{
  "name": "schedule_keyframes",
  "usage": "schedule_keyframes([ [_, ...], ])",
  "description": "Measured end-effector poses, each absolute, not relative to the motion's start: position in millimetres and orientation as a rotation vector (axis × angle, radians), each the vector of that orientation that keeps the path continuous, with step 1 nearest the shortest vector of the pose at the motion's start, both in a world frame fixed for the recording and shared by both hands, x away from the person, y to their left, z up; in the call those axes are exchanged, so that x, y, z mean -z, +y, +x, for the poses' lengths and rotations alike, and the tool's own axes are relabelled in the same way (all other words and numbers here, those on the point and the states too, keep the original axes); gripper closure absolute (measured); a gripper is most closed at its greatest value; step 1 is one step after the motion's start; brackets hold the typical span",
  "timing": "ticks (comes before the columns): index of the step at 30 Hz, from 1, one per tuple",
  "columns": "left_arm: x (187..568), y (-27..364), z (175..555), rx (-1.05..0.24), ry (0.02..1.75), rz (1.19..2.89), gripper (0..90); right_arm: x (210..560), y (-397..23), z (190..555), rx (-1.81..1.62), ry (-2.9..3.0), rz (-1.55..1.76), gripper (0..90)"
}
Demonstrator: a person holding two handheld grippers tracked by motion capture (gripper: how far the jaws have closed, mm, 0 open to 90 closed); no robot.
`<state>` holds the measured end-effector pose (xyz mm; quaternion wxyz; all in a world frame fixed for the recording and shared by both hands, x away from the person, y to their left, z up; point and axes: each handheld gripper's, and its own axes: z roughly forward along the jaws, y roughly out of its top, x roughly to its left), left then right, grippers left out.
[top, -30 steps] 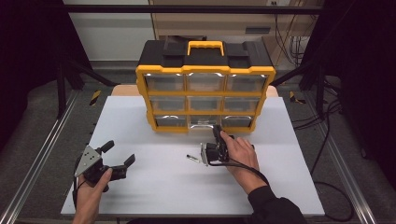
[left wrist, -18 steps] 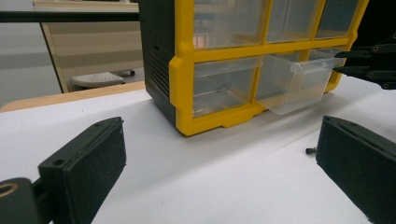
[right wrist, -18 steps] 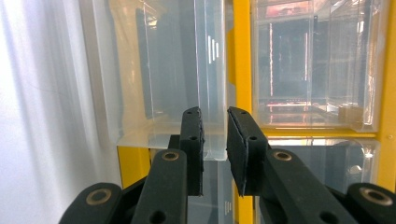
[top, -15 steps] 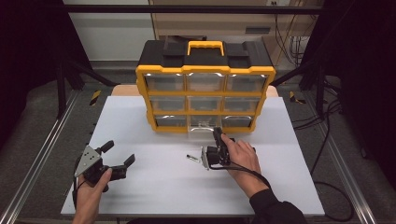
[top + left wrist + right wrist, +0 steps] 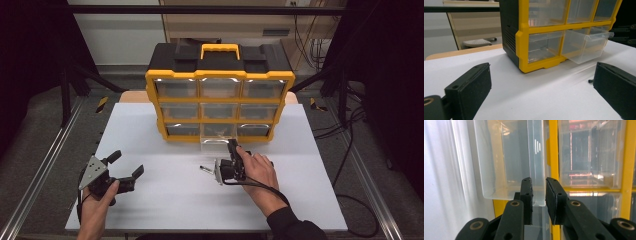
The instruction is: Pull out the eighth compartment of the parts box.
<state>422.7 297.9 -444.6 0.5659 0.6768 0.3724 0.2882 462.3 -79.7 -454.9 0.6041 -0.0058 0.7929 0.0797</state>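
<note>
Here the right tool [image 5: 539, 197], jaws nearly together on nothing, faces the pulled-out bottom-middle drawer [image 5: 509, 162] of the organizer [image 5: 220, 95] at the desk's [image 5: 150, 215] far edge; the left tool [image 5: 122, 172] gapes wide near its front-left corner.

The yellow-and-black plastic drawer cabinet [image 5: 220, 95] looks smooth w/ a slight sheen, and its clear plastic drawers [image 5: 584, 46] are glossy (bright glare streaks along the top row). The white table sheet [image 5: 150, 130] reads matt and smooth. The black gripper pads [image 5: 527, 200] are matt, finely rough like foam or rubber.
</note>
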Motion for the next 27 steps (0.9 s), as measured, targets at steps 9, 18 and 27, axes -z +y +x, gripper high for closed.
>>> schedule_keyframes([
  [9,444,298,423,-0.679,0.874,1.591,1.6,453,-81,458,-0.175,1.844,-0.025,76.5],
  [18,444,298,422,-0.679,0.874,1.593,1.6,453,-82,448,-0.195,1.836,-0.029,76.5],
  [27,444,298,422,-0.680,0.875,1.596,1.6,452,-83,440,-0.204,1.838,-0.026,76.4],
])
